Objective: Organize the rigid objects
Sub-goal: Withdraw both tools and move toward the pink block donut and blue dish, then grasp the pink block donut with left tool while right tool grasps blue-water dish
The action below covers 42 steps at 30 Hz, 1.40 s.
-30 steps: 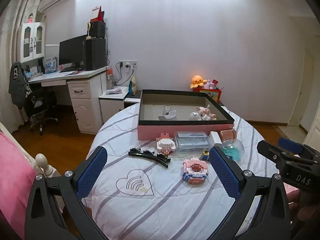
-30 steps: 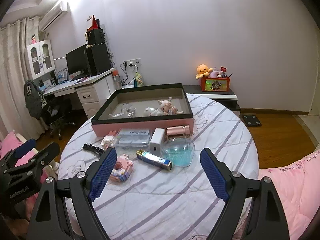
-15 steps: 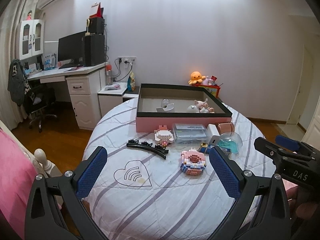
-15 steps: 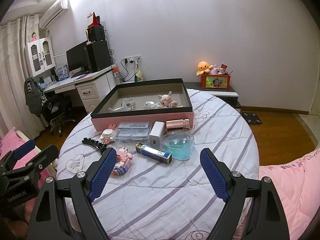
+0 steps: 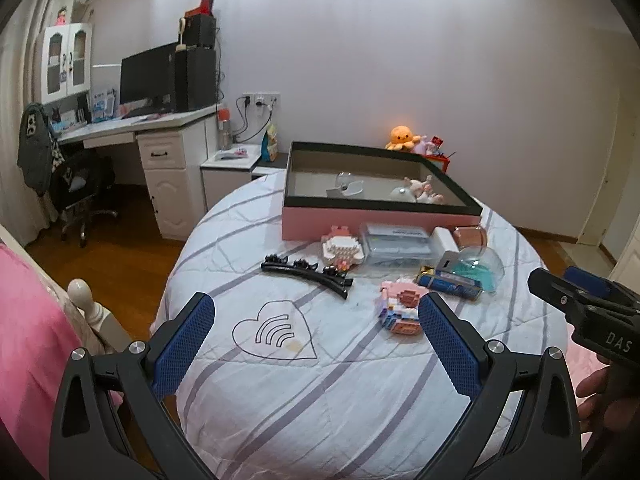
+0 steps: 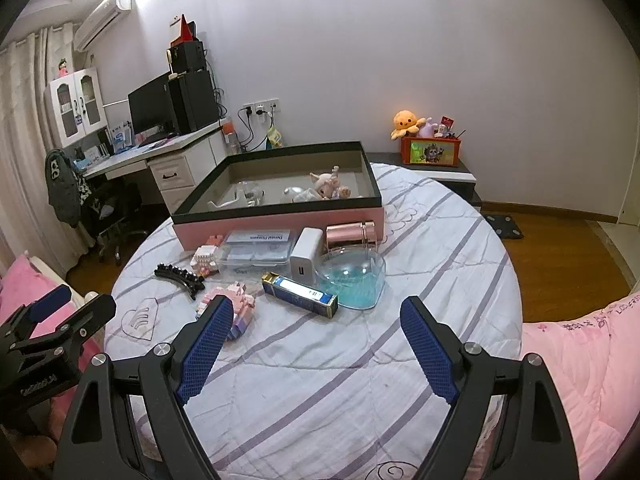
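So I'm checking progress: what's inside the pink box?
The box holds a clear glass piece, a silvery item and a small doll. Its near wall hides the floor strip behind it.

Desk [image 6: 360,392] w/ soft matt cloth cover, white w/ lilac stripes. Box [image 6: 280,222]: matt pink card walls, black rim. Tube [image 6: 350,234] shiny rose-gold metal. Dish [image 6: 354,280] clear glossy blue plastic. Charger [image 6: 306,256] smooth white plastic. Hair clip [image 5: 306,274] glossy black plastic. Both claws: matt black plastic; pads [image 6: 206,346] rough blue mesh texture. Floor [image 6: 560,264] polished wood.
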Available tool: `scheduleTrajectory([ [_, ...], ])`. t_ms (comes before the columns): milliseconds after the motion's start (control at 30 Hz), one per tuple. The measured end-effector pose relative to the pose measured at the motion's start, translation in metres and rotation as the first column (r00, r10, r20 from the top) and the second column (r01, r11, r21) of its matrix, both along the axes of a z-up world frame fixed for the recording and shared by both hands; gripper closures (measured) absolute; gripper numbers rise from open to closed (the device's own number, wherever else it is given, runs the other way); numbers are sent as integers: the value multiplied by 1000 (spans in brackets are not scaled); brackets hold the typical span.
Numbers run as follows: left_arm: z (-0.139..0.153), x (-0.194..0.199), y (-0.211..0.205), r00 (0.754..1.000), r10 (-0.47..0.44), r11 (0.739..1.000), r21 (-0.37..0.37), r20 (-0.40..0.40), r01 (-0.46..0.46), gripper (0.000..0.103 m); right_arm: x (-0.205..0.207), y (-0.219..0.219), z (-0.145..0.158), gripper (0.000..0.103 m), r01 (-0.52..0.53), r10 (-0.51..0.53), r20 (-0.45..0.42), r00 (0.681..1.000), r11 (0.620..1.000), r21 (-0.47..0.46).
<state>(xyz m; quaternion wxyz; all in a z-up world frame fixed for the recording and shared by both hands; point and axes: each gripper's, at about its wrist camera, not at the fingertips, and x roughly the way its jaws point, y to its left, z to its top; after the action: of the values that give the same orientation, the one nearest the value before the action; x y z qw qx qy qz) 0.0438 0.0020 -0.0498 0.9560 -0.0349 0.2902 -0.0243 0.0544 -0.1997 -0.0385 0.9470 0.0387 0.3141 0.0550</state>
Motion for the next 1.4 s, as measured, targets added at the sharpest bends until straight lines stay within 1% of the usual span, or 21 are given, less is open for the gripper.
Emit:
scheduleTrajectory([
  [133, -8, 3, 0, 1000, -5, 1000, -6, -21, 5, 0, 6, -4, -8, 16, 11, -11, -24, 1000, 1000, 0],
  [267, -14, 7, -9, 998, -35, 999, -12, -43, 34, 0, 11, -13, -17, 16, 33, -33, -50, 998, 999, 5],
  [333, -19, 12, -17, 997, -59, 998, -10, -56, 59, 0, 14, -18, -22, 16, 45, -45, -62, 997, 999, 6],
  [467, -33, 30, -39, 989, -105, 994, -4, -107, 105, 0, 19, -28, -31, 16, 61, -60, -87, 994, 998, 9],
  [600, -43, 48, -57, 983, -120, 992, 25, -138, 125, 0, 23, -35, -39, 16, 69, -67, -108, 992, 997, 16],
  [733, -58, 70, -72, 972, -127, 989, 54, -199, 141, 0, 27, -40, -45, 16, 78, -74, -123, 990, 997, 24],
  [767, -61, 74, -74, 968, -134, 988, 50, -211, 147, 2, 27, -41, -47, 16, 81, -77, -127, 989, 996, 24],
  [800, -65, 80, -76, 960, -148, 986, 38, -238, 162, 13, 28, -43, -48, 16, 83, -80, -130, 988, 996, 25],
  [833, -67, 83, -77, 952, -162, 984, 24, -259, 174, 21, 29, -44, -49, 16, 86, -81, -133, 988, 996, 27],
  [900, -67, 84, -77, 952, -168, 984, 22, -257, 179, 34, 31, -46, -52, 16, 90, -85, -140, 987, 995, 31],
  [933, -66, 83, -76, 950, -185, 981, 6, -253, 193, 38, 32, -47, -53, 16, 91, -85, -142, 986, 995, 34],
  [967, -66, 82, -76, 948, -198, 979, -3, -249, 204, 48, 34, -47, -53, 16, 89, -83, -143, 986, 995, 38],
  [1000, -65, 81, -75, 950, -197, 979, -2, -242, 203, 49, 37, -47, -54, 16, 88, -82, -144, 986, 995, 40],
  [1167, -64, 75, -66, 952, -210, 978, -54, -224, 203, 49, 57, -45, -50, 16, 84, -76, -138, 988, 995, 53],
  [1267, -64, 73, -65, 952, -210, 978, -49, -223, 204, 49, 75, -40, -48, 16, 71, -64, -140, 988, 996, 46],
  [1400, -66, 72, -65, 952, -214, 977, -37, -220, 211, 49, 100, -27, -56, 16, 46, -44, -179, 983, 999, 11],
])
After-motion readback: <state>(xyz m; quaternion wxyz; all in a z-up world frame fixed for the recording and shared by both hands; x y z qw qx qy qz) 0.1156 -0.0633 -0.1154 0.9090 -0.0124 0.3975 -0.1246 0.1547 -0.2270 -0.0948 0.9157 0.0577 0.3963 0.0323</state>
